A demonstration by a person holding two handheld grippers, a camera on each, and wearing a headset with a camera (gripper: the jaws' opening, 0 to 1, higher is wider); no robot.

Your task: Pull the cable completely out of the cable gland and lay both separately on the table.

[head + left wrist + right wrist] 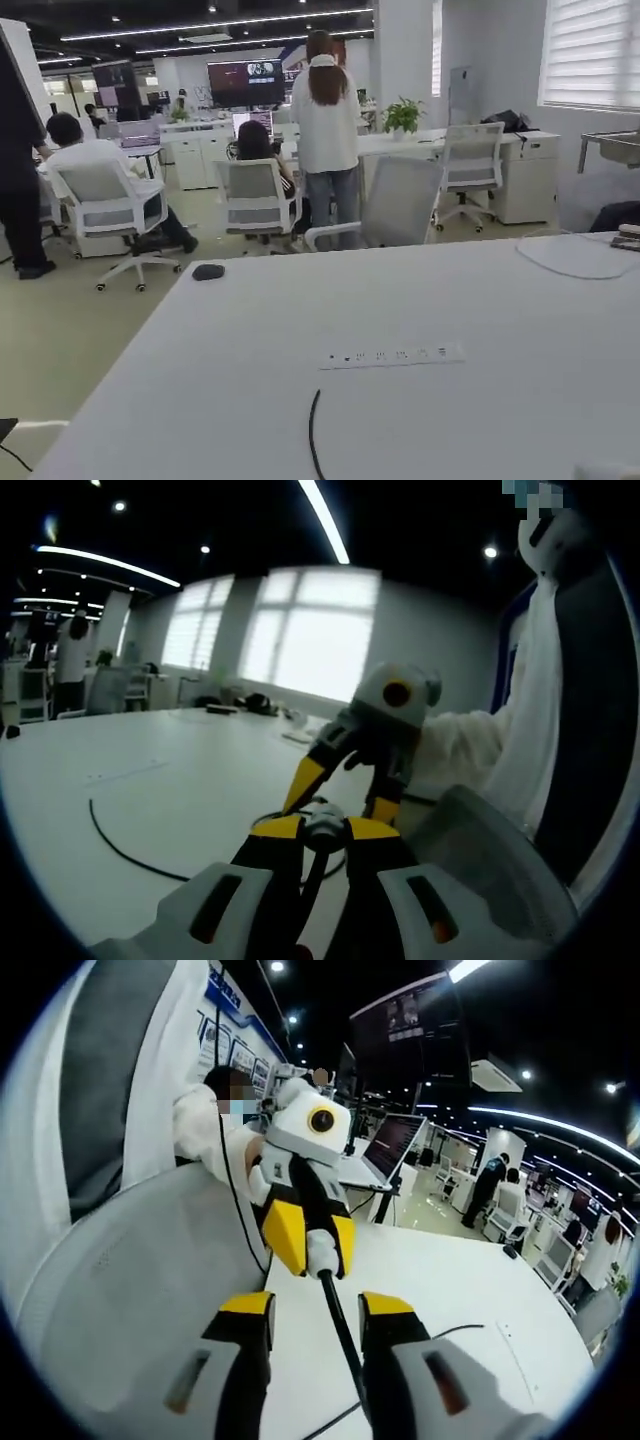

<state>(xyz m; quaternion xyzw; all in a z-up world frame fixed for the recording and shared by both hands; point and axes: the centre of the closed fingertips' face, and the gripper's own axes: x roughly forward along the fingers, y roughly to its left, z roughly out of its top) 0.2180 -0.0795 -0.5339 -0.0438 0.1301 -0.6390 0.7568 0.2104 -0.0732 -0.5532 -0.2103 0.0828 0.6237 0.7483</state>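
Gland (pixel 320 1254) clamped in my L gripper (pixel 324 830) to anchor it; R gripper (pixel 316 1306) open, straddling cable (pixel 345 1345), ready to pull.

Black cable (pixel 312 435), white cable gland (pixel 321 1253), white table (pixel 450 300), yellow-tipped black tongs on left gripper (pixel 322 832) and right gripper (pixel 318 1305).

Broad bare table (pixel 500 300) open to pass over. In the way: power strip (pixel 392 355) mid-table, black cable (pixel 312 440) nearer, small dark object (pixel 208 271) far left.
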